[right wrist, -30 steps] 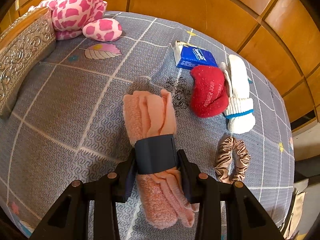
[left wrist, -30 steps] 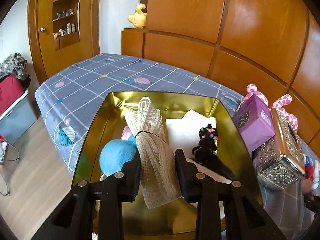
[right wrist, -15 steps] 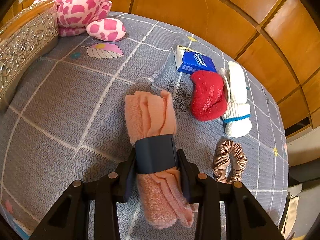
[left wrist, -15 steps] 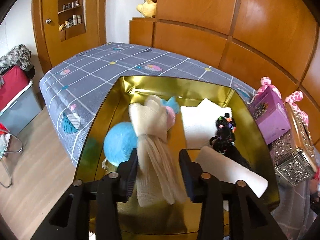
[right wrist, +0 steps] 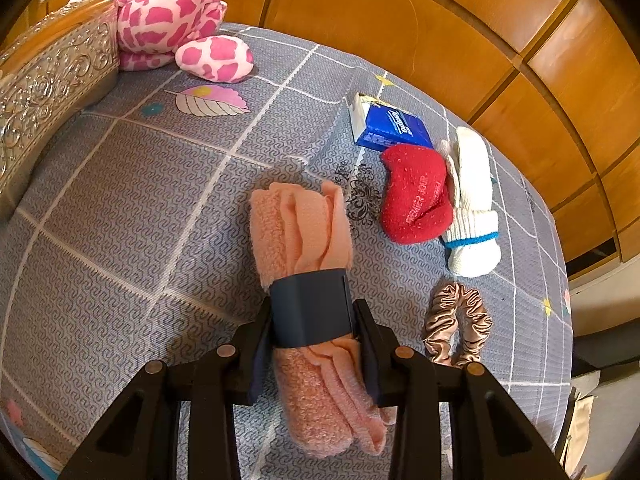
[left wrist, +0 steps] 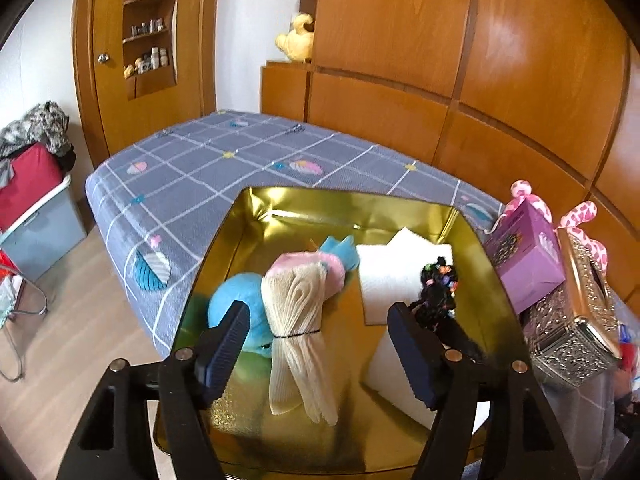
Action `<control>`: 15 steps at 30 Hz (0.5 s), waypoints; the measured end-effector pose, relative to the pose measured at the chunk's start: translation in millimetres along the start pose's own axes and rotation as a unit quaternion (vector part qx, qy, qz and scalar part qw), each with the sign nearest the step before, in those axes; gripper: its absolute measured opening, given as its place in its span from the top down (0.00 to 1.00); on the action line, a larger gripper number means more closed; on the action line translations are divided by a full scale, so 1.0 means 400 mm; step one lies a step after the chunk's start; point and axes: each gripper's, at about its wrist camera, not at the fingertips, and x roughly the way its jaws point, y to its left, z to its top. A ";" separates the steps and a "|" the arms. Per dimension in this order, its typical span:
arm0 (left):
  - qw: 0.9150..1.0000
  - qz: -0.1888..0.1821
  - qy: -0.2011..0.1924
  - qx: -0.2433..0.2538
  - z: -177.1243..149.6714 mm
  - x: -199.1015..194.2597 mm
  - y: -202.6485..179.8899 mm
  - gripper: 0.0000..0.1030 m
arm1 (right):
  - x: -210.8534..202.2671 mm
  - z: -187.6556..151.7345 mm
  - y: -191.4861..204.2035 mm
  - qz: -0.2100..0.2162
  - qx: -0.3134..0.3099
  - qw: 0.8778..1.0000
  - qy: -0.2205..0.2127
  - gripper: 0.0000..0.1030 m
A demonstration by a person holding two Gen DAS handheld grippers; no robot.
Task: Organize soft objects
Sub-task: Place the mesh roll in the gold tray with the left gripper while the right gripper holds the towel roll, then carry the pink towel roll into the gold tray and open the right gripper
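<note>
In the left wrist view a beige mesh bundle (left wrist: 298, 320) tied with a black band lies in the gold tray (left wrist: 344, 196), leaning on a blue and pink plush (left wrist: 240, 292). My left gripper (left wrist: 318, 340) hovers over it with its jaws opening; the bundle sits between them, clear of both pads. A white cloth (left wrist: 392, 276) and black hair ties (left wrist: 436, 288) also lie in the tray. In the right wrist view my right gripper (right wrist: 314, 320) is shut on a rolled peach towel (right wrist: 300, 232) at its dark band, just above the grey bedspread.
A red sock (right wrist: 416, 196), a white sock (right wrist: 472, 200), a bronze scrunchie (right wrist: 456, 320) and a blue tissue pack (right wrist: 392, 128) lie right of the towel. A pink spotted plush (right wrist: 172, 12) and silver box (right wrist: 48, 88) stand far left. A purple box (left wrist: 524, 264) flanks the tray.
The left jaws have spread wide and let go of the mesh bundle, which has dropped into the tray onto the plush. The right gripper and its towel have stayed put.
</note>
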 end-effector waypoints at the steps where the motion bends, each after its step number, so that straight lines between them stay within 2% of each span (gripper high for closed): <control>1: 1.000 -0.001 -0.003 0.003 0.003 -0.005 -0.003 0.30 | 0.002 0.002 -0.002 0.000 -0.001 1.000 0.000 0.64; 7: 1.000 -0.011 -0.021 0.016 0.009 -0.035 -0.022 0.28 | -0.001 0.003 0.000 -0.001 0.004 1.000 -0.001 0.65; 15: 0.999 -0.028 -0.021 0.025 0.003 -0.053 -0.050 0.22 | 0.005 0.013 -0.030 0.017 0.032 0.999 0.010 0.66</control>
